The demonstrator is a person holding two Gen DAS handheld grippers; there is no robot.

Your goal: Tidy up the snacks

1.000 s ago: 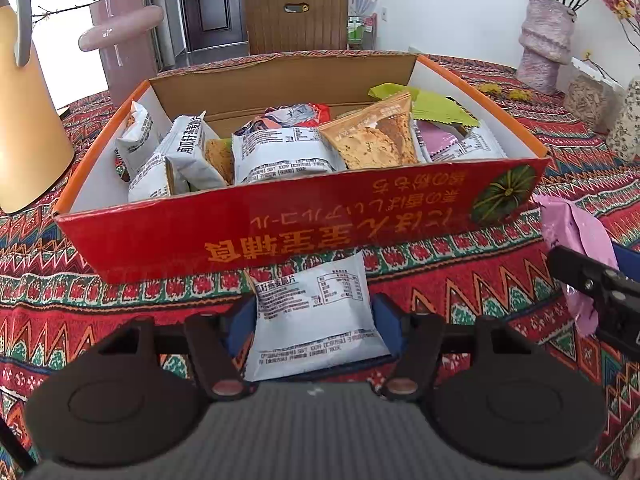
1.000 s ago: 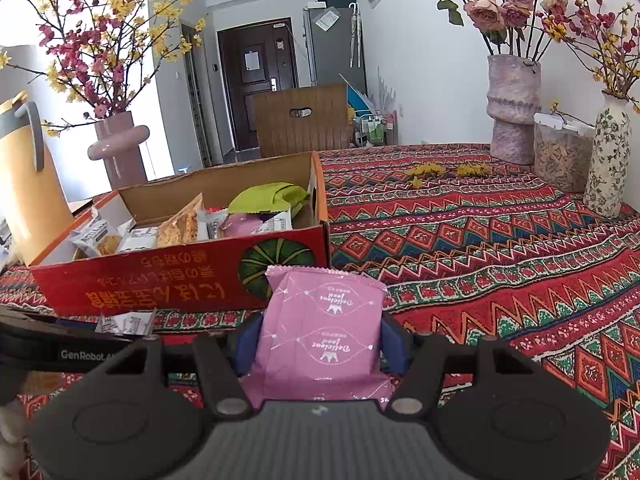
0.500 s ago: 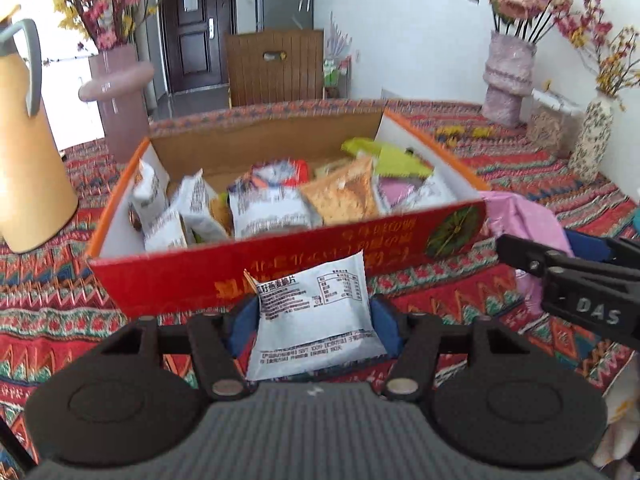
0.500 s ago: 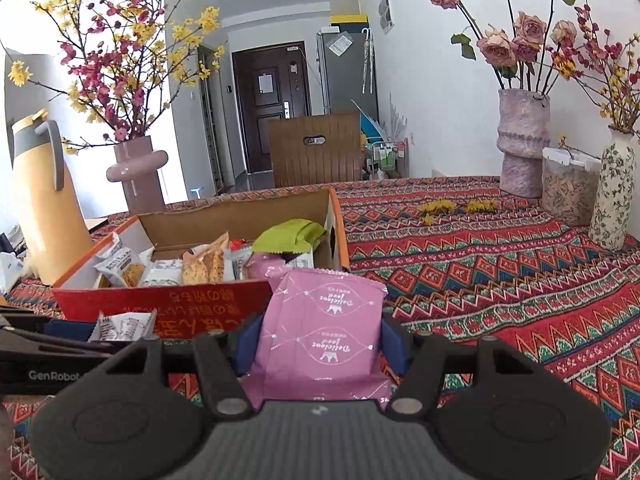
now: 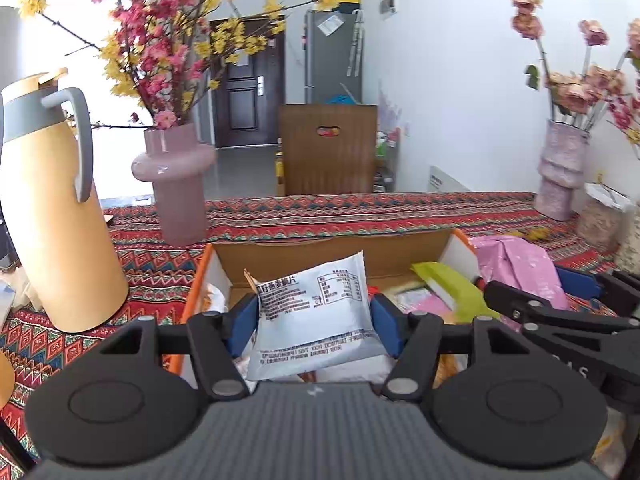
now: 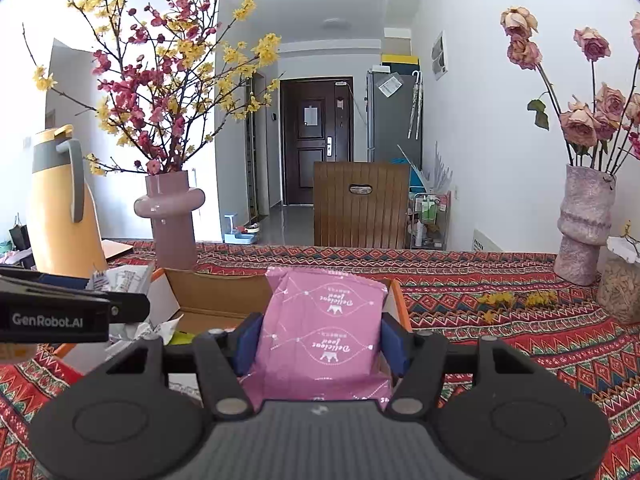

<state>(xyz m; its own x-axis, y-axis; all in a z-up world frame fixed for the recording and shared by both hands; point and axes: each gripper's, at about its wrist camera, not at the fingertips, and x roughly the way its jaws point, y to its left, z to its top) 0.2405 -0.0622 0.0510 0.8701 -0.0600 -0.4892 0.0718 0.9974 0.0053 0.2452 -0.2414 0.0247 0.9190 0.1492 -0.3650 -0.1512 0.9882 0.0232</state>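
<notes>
My left gripper (image 5: pixel 314 316) is shut on a white snack packet (image 5: pixel 312 312) with printed text, held above the open cardboard snack box (image 5: pixel 332 252). My right gripper (image 6: pixel 322 340) is shut on a pink snack packet (image 6: pixel 320 328), held over the right end of the same box (image 6: pixel 224 292). In the left wrist view the pink packet (image 5: pixel 516 264) shows at the right, over the box's right wall. A green packet (image 5: pixel 448 284) and other snacks lie inside the box. In the right wrist view the white packet (image 6: pixel 120 280) peeks out at the left edge.
A tall yellow thermos jug (image 5: pixel 52 216) stands left of the box. A pink vase with blossom branches (image 5: pixel 174 184) is behind it. Another vase with dried roses (image 6: pixel 584 224) and a jar (image 6: pixel 620 284) stand at the right. A patterned red tablecloth (image 6: pixel 500 332) covers the table.
Both grippers have risen from the tabletop in front of the box to above it, each carrying its packet. The views have tilted up, showing more of the room.
</notes>
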